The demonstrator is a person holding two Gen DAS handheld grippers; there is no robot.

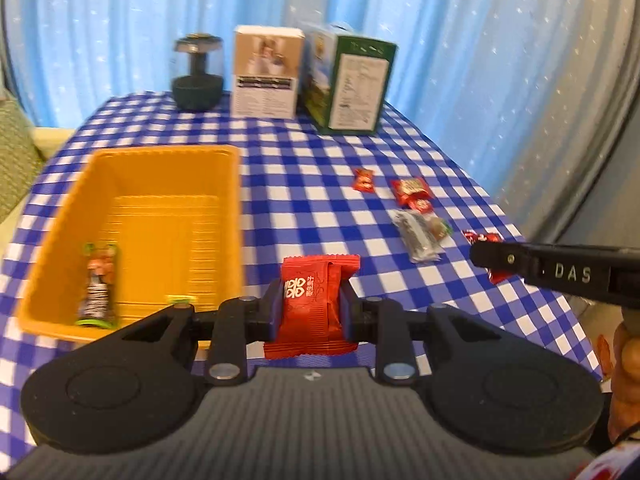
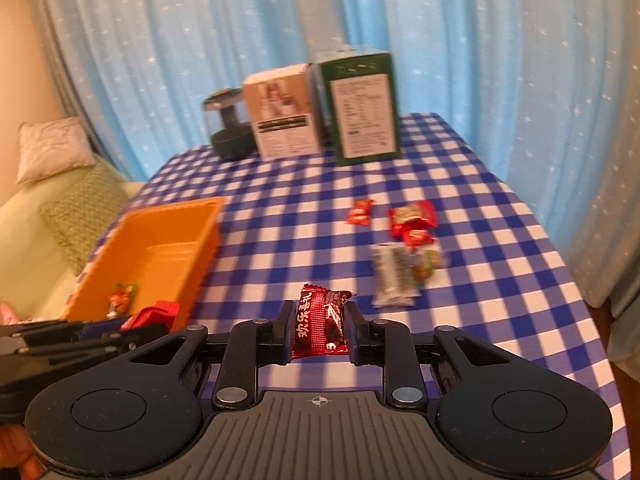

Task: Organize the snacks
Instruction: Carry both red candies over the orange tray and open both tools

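Observation:
My left gripper (image 1: 310, 304) is shut on a red snack packet (image 1: 316, 304) with white characters, held above the table just right of the orange bin (image 1: 168, 152). The bin holds a dark snack bar (image 1: 99, 284). My right gripper (image 2: 320, 330) is shut on a shiny red candy packet (image 2: 320, 324), held above the checkered table. The right gripper also shows in the left wrist view (image 1: 560, 276), and the left gripper with its red packet shows in the right wrist view (image 2: 152, 316) beside the orange bin (image 2: 180, 204).
Loose snacks lie on the blue checkered table: small red candies (image 2: 360, 212), red packets (image 2: 412, 220) and a silver packet (image 2: 394, 276). A white box (image 1: 266, 72), a green box (image 1: 352, 80) and a dark jar (image 1: 197, 72) stand at the back. Blue curtains hang behind.

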